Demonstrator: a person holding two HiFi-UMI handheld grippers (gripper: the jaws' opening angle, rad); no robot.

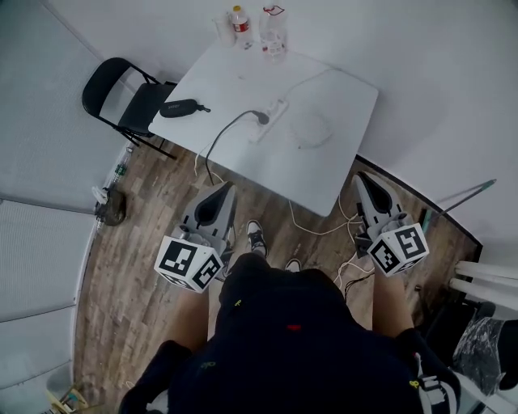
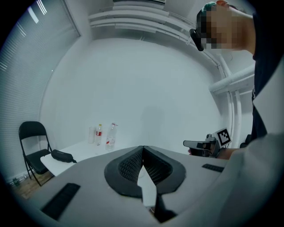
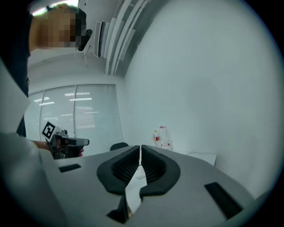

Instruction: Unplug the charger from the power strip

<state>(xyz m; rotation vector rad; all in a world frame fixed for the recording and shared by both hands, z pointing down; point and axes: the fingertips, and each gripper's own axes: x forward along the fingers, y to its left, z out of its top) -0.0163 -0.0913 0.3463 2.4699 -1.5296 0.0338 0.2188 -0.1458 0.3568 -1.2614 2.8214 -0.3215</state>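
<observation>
On the white table [image 1: 340, 154] lies a white power strip [image 1: 273, 113] with a black charger plug [image 1: 261, 118] in it; the charger's dark cable [image 1: 217, 145] runs off the near table edge. Both grippers hang short of the table, above the floor. My left gripper [image 1: 226, 187] points at the table's near left edge, jaws together and empty [image 2: 142, 149]. My right gripper [image 1: 361, 177] is by the table's near right corner, also shut with nothing in it [image 3: 140, 147]. Each gripper shows in the other's view: the right gripper [image 2: 197, 144] and the left gripper [image 3: 71, 142].
A black case [image 1: 182, 107] lies at the table's left edge. Two bottles [image 1: 239, 24] and a cup stand at the far edge. A black folding chair [image 1: 129, 97] stands left of the table. Loose cables [image 1: 348, 234] trail on the wooden floor near the person's feet.
</observation>
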